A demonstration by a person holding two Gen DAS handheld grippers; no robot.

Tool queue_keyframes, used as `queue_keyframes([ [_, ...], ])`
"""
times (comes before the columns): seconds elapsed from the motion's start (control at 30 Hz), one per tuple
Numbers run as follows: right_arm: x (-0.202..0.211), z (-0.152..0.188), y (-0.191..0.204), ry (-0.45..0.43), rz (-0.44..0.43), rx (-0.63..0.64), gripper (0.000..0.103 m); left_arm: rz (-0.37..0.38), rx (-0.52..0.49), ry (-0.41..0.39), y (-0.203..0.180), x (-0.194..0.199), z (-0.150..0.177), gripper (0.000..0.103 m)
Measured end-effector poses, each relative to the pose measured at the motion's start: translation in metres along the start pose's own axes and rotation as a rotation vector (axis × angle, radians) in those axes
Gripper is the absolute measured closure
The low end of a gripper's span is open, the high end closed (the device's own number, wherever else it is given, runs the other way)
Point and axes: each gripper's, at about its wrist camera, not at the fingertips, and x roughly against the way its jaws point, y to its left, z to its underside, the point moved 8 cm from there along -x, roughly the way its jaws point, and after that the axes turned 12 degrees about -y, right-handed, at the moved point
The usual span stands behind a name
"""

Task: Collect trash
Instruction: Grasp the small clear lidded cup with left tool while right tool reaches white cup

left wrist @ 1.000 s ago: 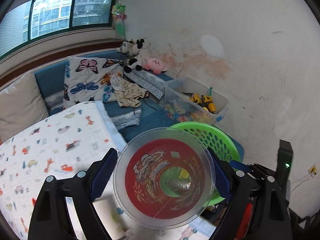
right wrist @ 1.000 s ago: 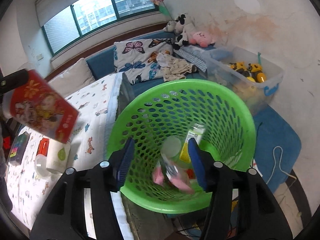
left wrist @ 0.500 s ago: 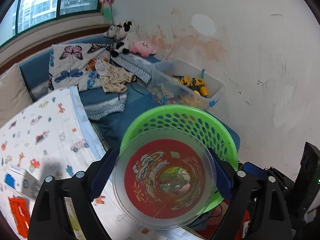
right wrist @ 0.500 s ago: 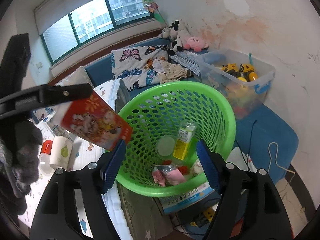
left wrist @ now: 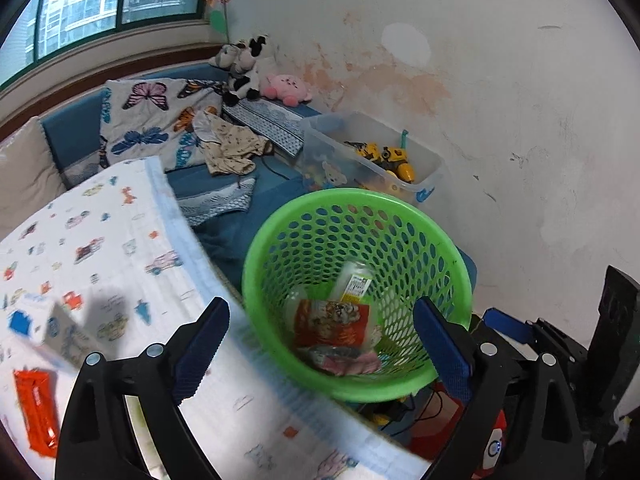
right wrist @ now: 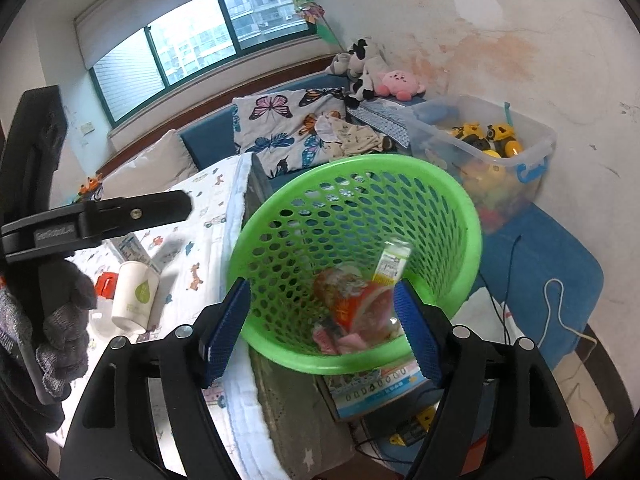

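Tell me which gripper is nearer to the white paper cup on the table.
Left. The left gripper hangs open above the table just past the white paper cup. The right gripper is open off the table edge, in front of the green basket.

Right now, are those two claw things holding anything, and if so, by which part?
Nothing is held. The left gripper and right gripper both stand open and empty above the green basket; the red cup lies inside it.
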Motion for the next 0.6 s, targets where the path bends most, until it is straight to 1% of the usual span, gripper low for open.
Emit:
queue_keyframes([
  [0.23,0.0,0.004,0.023,0.008,-0.04,0.01,0.024,-0.083,-0.004,-0.054,0.03,0.055,0.014,0.013],
  [0.3,-0.001,0.005,0.03,0.01,-0.051,0.016,0.022,-0.099,0.003,-0.071,0.039,0.07,0.019,0.013],
  [0.6,-0.009,0.01,0.066,0.029,-0.101,0.05,0.02,-0.245,0.051,-0.122,0.101,0.128,0.047,0.013],
])
